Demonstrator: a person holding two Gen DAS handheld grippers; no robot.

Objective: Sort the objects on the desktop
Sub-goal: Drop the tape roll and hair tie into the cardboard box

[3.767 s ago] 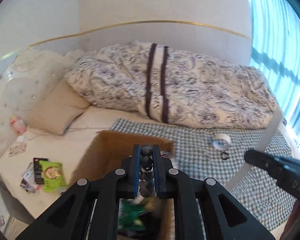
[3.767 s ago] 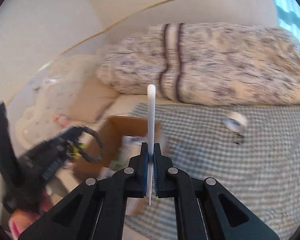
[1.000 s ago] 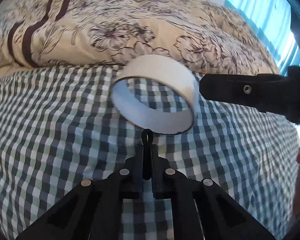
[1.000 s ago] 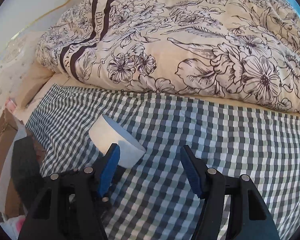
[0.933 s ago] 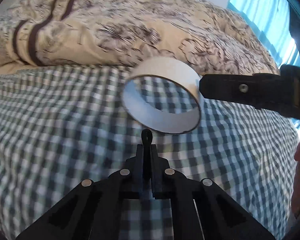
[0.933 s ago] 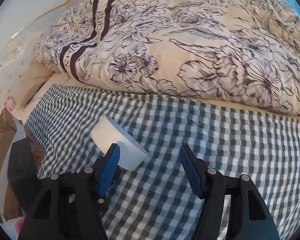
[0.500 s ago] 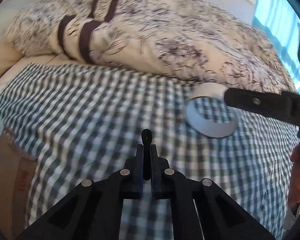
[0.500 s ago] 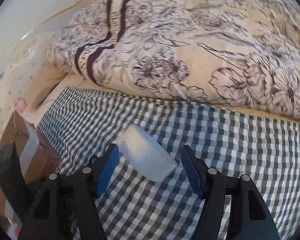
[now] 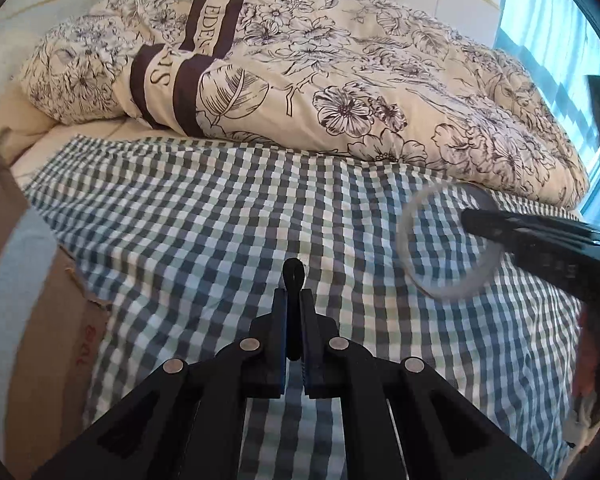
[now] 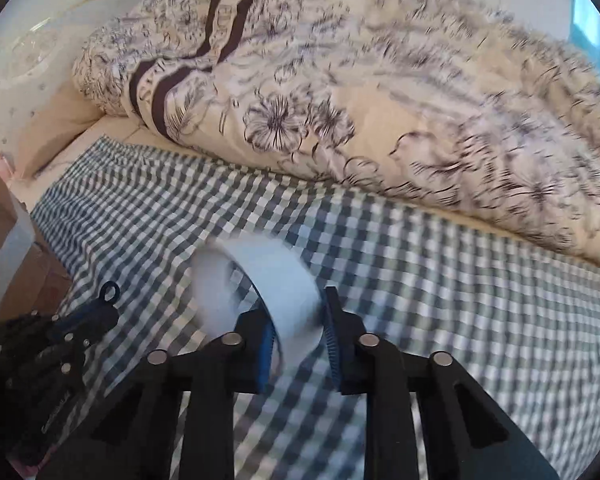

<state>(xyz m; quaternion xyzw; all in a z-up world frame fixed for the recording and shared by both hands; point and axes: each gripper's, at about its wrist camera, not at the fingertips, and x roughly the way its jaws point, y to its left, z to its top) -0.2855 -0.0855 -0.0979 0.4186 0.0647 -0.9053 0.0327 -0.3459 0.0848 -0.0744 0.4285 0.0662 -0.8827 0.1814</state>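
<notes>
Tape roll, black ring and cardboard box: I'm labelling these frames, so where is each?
tape roll [image 10: 288,280], right wrist view, on its white outer band.
black ring [image 9: 294,276], left wrist view, on its protruding loop.
cardboard box [image 9: 48,344], left wrist view, on its brown side.

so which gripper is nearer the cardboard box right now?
Left. The left gripper, shut on a small black loop, hangs over the checked cloth beside the brown cardboard box. The right gripper, clamping the white tape roll, sits further out.
</notes>
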